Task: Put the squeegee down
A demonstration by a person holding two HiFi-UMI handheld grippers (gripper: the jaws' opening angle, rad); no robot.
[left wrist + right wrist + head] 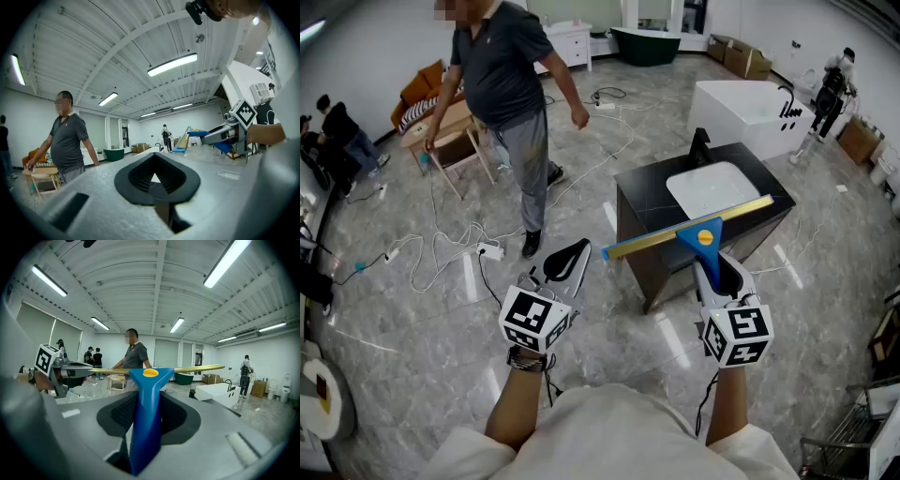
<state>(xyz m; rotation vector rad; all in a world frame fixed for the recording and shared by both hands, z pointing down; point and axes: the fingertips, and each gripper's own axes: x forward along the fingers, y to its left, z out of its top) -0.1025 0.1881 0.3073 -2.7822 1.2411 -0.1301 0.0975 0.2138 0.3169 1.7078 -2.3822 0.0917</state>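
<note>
A squeegee (705,240) with a blue handle and a long brass-coloured blade is held up over the near edge of a dark washstand (643,246). My right gripper (718,274) is shut on its handle, and the blade lies crosswise beyond the jaws. In the right gripper view the blue handle of the squeegee (144,413) stands upright between the pads. My left gripper (567,261) hovers to the left over the floor, shut with nothing in it. From the left gripper view the squeegee (183,139) and the right gripper (226,135) show to the right.
The washstand carries a white basin (711,187) and a black tap (700,145). A person (508,89) walks on the marble floor beyond my left gripper. Cables and a power strip (490,250) lie on the floor. A white bathtub (741,111) stands further back.
</note>
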